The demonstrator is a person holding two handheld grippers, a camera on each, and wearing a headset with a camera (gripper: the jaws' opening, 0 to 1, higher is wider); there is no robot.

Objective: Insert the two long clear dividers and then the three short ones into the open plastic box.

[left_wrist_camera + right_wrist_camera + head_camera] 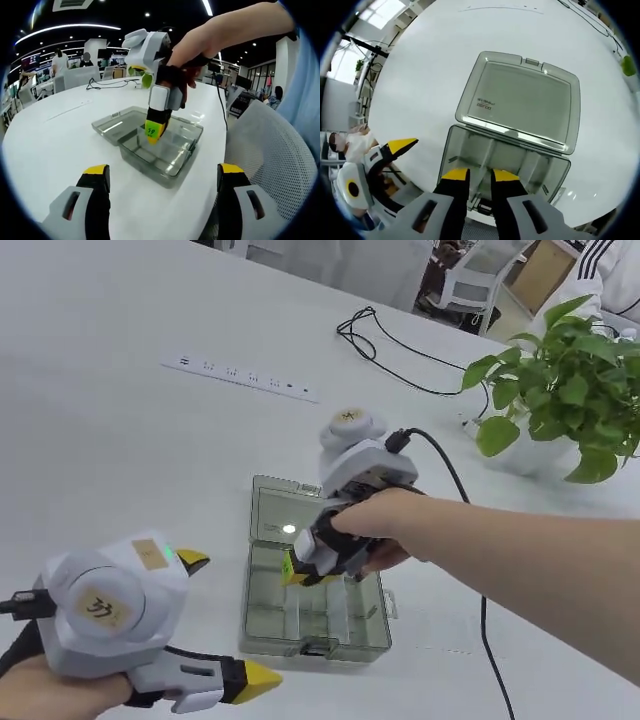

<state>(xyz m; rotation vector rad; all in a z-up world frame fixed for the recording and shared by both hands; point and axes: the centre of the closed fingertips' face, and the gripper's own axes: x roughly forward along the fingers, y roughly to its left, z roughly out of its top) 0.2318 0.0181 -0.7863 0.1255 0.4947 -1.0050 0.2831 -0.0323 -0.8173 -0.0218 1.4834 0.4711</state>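
Your right gripper (pixel 480 175): jaws nearly together inside plastic box (pixel 447 150), hold unclear; left gripper (pixel 163 172) agape, idle; some dividers (pixel 491 149) seemingly seated, others likely outstanding.

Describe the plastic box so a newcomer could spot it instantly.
On the white table, look nearer the camera than the potted plant. The plastic box lies under the right gripper: the one see-through grey thing, its hinged lid laid flat open.

The open clear plastic box (pixel 335 625) sits mid white tabletop (pixel 120 440), its lid (pixel 280 508) lying flat behind it. The right tool (pixel 295 572) reaches down into the box near its left side. The left tool (pixel 225 620) hangs left of the box. A white power strip (pixel 240 377) lies farther back, and a potted green plant (pixel 565 380) stands far right.
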